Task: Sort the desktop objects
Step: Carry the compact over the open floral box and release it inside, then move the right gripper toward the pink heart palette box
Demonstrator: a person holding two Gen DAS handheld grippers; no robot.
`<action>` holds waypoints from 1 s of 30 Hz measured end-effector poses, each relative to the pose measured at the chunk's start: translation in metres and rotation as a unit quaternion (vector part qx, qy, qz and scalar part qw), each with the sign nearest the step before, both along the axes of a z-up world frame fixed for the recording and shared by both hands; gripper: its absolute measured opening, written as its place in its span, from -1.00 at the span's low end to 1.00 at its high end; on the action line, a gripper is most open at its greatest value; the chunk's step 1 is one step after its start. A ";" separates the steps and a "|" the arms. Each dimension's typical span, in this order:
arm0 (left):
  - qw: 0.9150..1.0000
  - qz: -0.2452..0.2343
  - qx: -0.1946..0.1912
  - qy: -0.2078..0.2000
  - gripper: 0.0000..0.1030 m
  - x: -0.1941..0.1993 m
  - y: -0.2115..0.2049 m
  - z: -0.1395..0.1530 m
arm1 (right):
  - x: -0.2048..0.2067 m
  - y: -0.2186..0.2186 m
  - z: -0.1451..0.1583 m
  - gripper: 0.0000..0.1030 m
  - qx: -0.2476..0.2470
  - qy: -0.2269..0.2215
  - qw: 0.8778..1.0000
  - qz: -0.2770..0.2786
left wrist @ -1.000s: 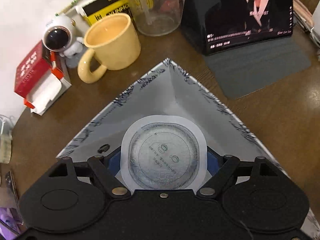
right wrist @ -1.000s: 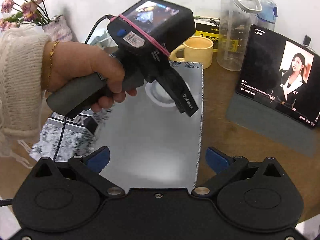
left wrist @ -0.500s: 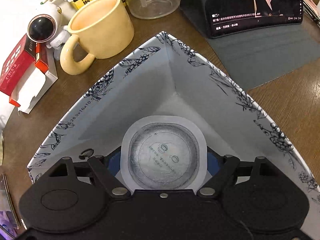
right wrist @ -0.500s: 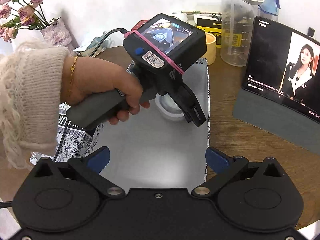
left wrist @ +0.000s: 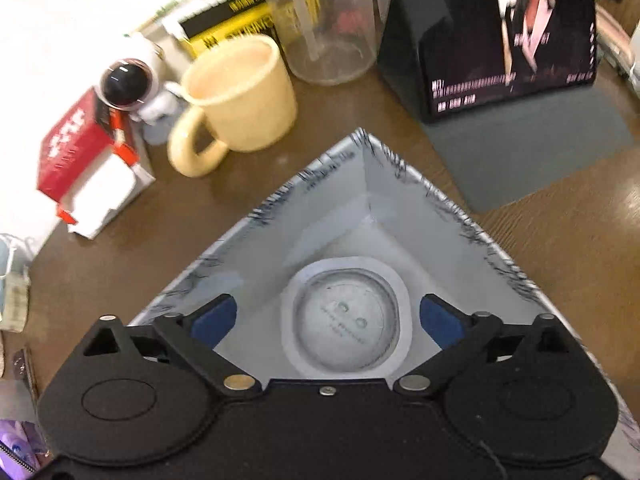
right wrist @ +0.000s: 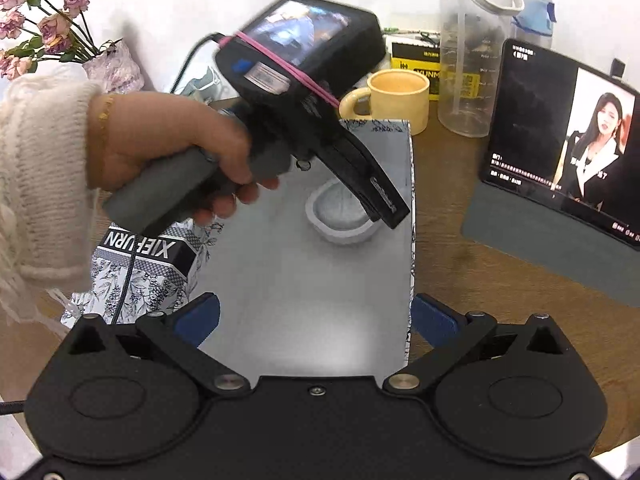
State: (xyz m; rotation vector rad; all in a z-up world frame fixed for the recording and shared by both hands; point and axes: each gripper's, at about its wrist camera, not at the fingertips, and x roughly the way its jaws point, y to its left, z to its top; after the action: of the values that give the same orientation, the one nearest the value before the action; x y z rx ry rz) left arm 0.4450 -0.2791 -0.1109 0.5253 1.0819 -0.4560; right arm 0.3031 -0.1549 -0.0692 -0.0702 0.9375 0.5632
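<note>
A small sealed cup with a white foil lid (left wrist: 346, 320) lies on the floor of the open floral-print box (left wrist: 280, 232), near its far corner. My left gripper (left wrist: 328, 316) hangs above the cup, open, its blue pads standing apart on either side without touching it. From the right wrist view the cup (right wrist: 336, 220) sits low in the box (right wrist: 300, 300), and a hand (right wrist: 160, 140) in a cream sleeve holds the left gripper (right wrist: 384, 208) over it. My right gripper (right wrist: 316, 316) is open at the box's near edge, holding nothing.
Behind the box stand a yellow mug (left wrist: 236, 96), a clear bottle (left wrist: 332, 20), an astronaut figure (left wrist: 128, 84) and a red-and-white carton (left wrist: 88, 168). A propped tablet (left wrist: 500, 28) is at the right. The box lid (right wrist: 140, 256) and flowers (right wrist: 40, 28) are at the left.
My left gripper has opened and let go of the cup, which now rests inside the box, and the gripper has drawn back upward. The right gripper has barely moved.
</note>
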 end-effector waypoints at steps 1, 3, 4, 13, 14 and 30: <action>1.000 0.000 -0.006 -0.006 0.94 -0.005 0.002 0.009 | -0.002 0.000 0.003 1.00 0.000 -0.003 1.000 0.002; 1.000 0.001 -0.019 -0.016 0.95 -0.013 0.005 0.027 | -0.007 0.000 0.012 1.00 0.000 -0.013 1.000 0.006; 0.999 0.001 -0.025 -0.021 0.99 -0.019 0.007 0.036 | -0.010 -0.001 0.016 1.00 0.000 -0.017 1.000 0.007; 0.990 0.017 -0.101 -0.102 1.00 -0.093 0.051 0.128 | -0.053 -0.008 0.064 1.00 0.014 -0.061 0.998 0.017; 0.988 0.021 -0.105 -0.109 1.00 -0.105 0.056 0.137 | -0.061 -0.009 0.071 1.00 0.015 -0.068 0.997 0.020; 0.976 0.101 -0.126 -0.145 1.00 -0.253 0.143 0.175 | -0.153 -0.004 0.107 1.00 0.005 -0.113 0.986 0.123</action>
State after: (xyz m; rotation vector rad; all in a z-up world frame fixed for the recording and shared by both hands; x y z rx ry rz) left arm 0.1922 -0.1363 0.0637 0.2430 0.7735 -0.3195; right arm 0.1497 -0.1591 0.0374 -0.2390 0.7090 0.7713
